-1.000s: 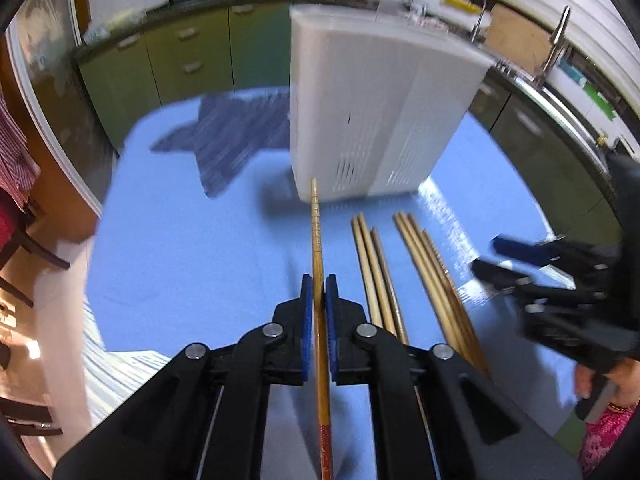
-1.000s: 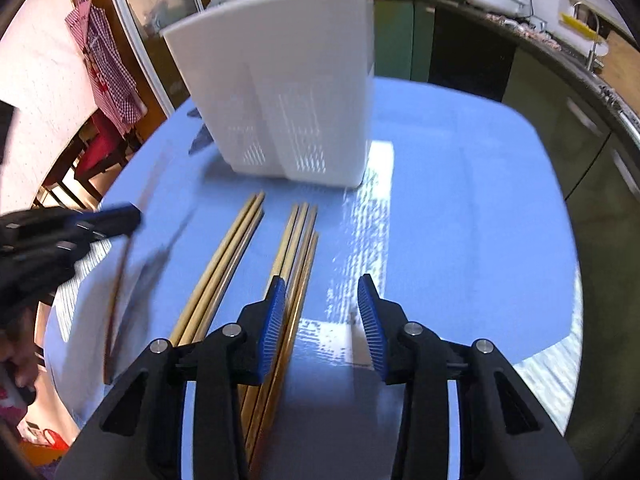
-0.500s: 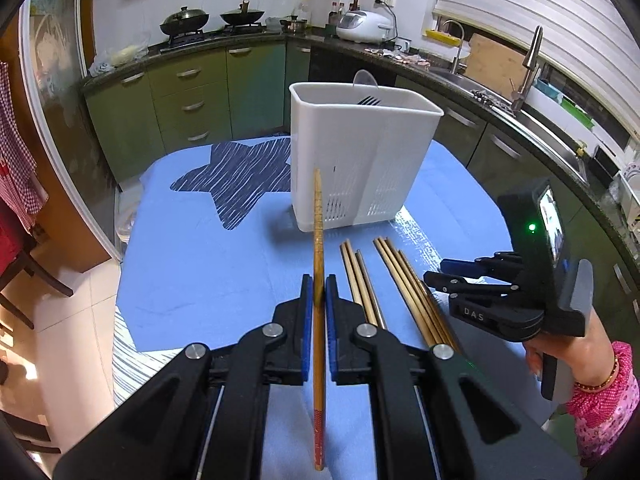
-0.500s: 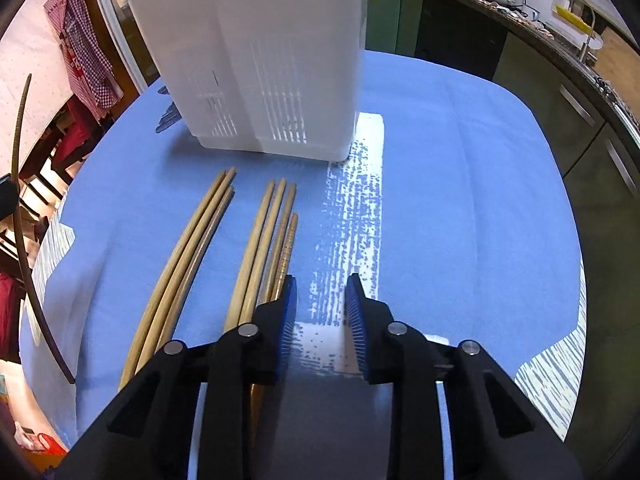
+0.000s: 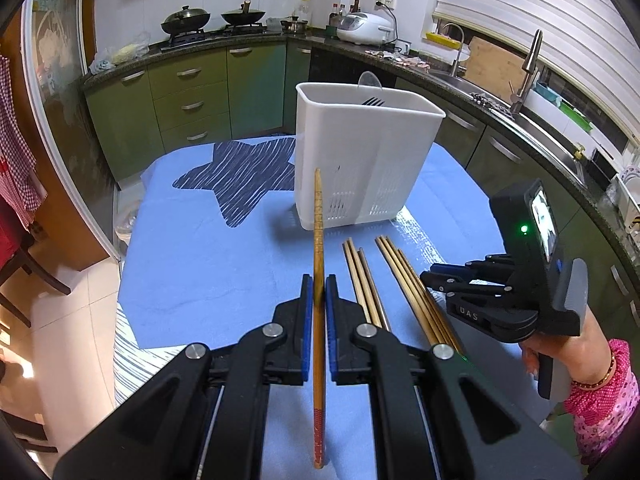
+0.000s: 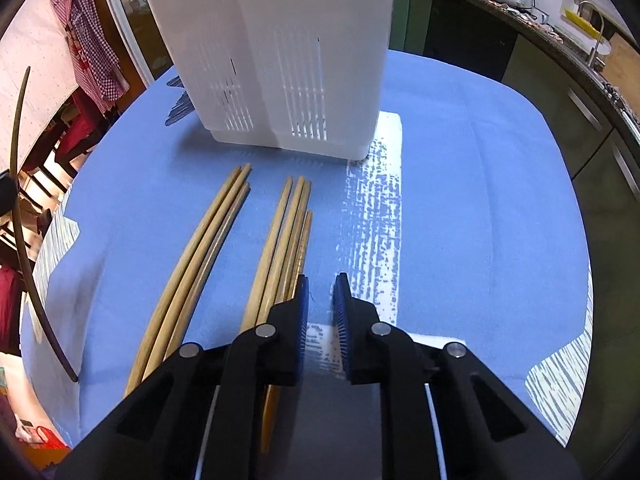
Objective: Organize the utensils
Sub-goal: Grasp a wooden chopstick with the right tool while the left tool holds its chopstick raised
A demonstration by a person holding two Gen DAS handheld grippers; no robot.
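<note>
The left gripper [image 5: 319, 292] was clamped on a single wooden chopstick [image 5: 318, 240], its blue pads pressed to the shaft, which ran forward with its tip pointing toward the holder. The right gripper [image 6: 321, 292] had just been narrowing its jaws; a slim gap stood between the pads with nothing in it, only cloth below, and its left pad sat just beside the nearer bundle, though whether it touched the outermost stick was hard to tell. A hand [image 5: 560, 350] in a pink patterned sleeve held that gripper. Two bundles of chopsticks [image 6: 280, 240] lay side by side on the blue tablecloth [image 6: 460, 200], which carried a white brushed stripe and, farther off, a dark star print [image 5: 244, 176]. Beyond the bundles stood the white slotted utensil holder [image 5: 360, 160], upright on the cloth, a fork's tines showing above its rim. Behind ran green cabinets [image 5: 192, 108], a stove with two pans [image 5: 212, 20], a rice cooker [image 5: 364, 28] and a sink tap [image 5: 528, 68].
</note>
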